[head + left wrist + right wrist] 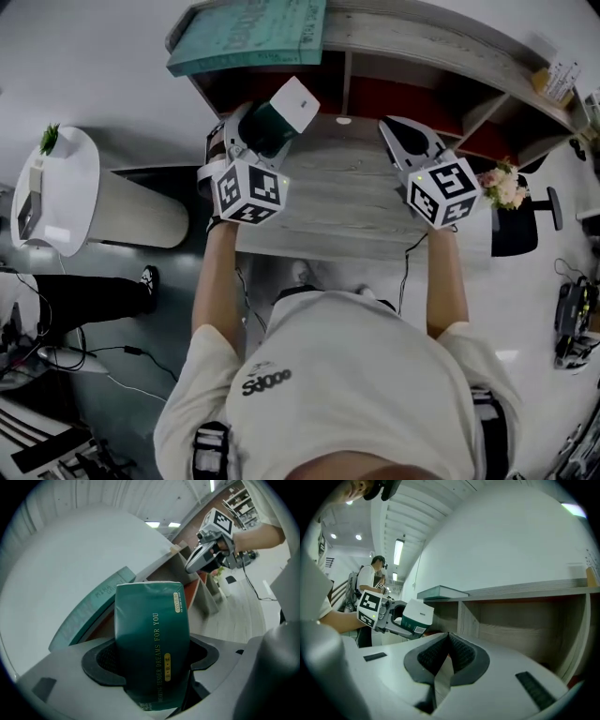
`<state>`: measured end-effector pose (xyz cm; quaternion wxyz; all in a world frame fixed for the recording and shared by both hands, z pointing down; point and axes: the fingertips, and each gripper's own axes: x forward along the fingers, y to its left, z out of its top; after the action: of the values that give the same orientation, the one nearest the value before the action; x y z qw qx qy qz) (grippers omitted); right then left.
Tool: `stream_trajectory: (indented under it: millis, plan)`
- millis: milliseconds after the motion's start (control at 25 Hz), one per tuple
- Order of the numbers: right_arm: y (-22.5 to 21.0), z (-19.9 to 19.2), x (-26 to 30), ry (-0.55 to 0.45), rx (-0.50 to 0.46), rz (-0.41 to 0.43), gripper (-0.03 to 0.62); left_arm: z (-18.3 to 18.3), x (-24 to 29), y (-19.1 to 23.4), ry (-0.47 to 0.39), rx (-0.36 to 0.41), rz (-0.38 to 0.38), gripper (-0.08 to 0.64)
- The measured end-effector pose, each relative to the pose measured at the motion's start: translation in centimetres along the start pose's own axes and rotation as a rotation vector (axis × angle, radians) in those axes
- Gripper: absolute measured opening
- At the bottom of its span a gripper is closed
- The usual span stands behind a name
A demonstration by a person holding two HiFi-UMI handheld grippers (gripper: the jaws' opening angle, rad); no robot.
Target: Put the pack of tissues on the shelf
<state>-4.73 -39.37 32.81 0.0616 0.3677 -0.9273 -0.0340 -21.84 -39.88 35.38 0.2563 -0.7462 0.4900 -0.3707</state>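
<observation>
Left tongs (151,660) clamping tissue pack (150,616), shelf (422,52) ahead

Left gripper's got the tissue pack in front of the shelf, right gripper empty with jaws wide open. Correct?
One thing is off: the right gripper is shut, its pads together, not wide open. The right gripper view shows it. The rest holds: it is empty, and the left gripper holds the tissue pack in front of the shelf.

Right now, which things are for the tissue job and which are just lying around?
For the job: pack of tissues, left gripper holding it, shelf.
Just lying about: teal book on the shelf, flowers, little plant on the white table.
</observation>
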Motion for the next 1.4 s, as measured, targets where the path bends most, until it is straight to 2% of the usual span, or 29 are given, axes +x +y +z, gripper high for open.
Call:
stream_trajectory:
  millis: [120,280,360,720,920,1000,1160,1400]
  plan:
    - [-0.1,-0.6,0.6,0.012,0.023,-0.03,-0.002,-1.0,1.9,0.2,0.034,0.106,-0.02,0.379]
    - [-0.4,-1.6,1.5,0.03,0.066,-0.04,-0.002,-1.6,4.2,0.2,0.042,0.173,-0.057,0.379]
    - [-0.6,-2.0,2.0,0.036,0.083,-0.043,-0.002,-1.8,5.4,0.1,0.057,0.241,-0.066,0.379]
    - [-1.5,-3.8,3.1,0.052,0.097,-0.058,-0.002,-3.1,9.9,-1.3,0.166,0.541,-0.058,0.379]
    - [-2.0,-4.3,2.9,0.057,0.077,-0.078,-0.002,-3.6,11.2,-2.5,0.193,0.651,-0.045,0.379]
    - [-2.3,-4.3,2.7,0.056,0.085,-0.085,-0.002,-3.5,11.7,-3.0,0.194,0.674,-0.046,0.38]
    - [-3.0,-4.6,2.2,0.058,0.098,-0.1,-0.002,-3.0,12.5,-3.1,0.193,0.67,-0.033,0.38]
    - [-3.8,-5.4,1.9,0.082,0.113,-0.115,-0.002,-3.1,13.5,-4.5,0.184,0.617,-0.073,0.395]
